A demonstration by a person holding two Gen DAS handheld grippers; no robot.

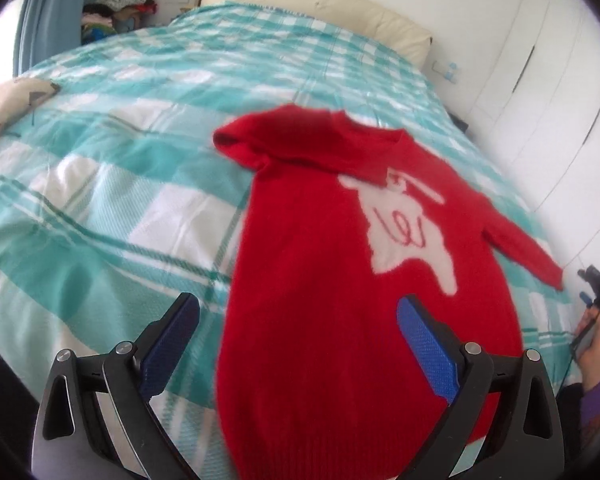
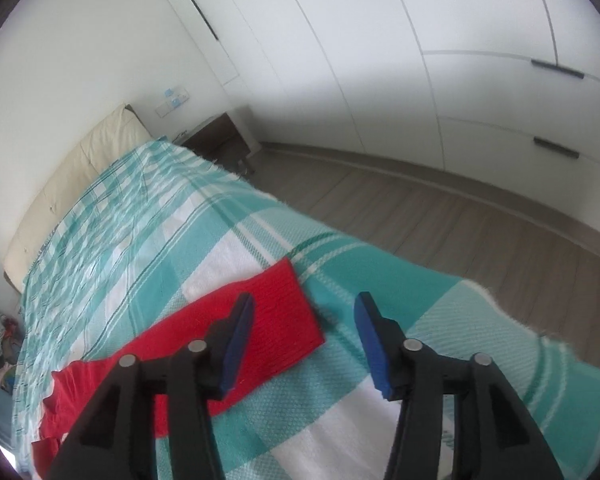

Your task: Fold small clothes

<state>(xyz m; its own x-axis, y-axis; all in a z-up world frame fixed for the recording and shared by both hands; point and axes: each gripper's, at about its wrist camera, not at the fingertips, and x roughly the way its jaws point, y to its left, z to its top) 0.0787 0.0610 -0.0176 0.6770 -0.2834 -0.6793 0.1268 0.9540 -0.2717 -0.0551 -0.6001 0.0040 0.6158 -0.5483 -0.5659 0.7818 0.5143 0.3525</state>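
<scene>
Right wrist view shows our right claw (image 2: 304,320) spread apart over the outstretched sleeve (image 2: 268,320) of the red sweater (image 1: 340,280) lying flat on the bed (image 1: 120,160). Left claw (image 1: 296,320) is apart too, holding nothing. We should pinch the cuff and fold it inward, flat.

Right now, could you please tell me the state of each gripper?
Left gripper: open, holding nothing, over the hem of the red knitted sweater.
Right gripper: open, holding nothing, above the sweater's outstretched sleeve.
</scene>
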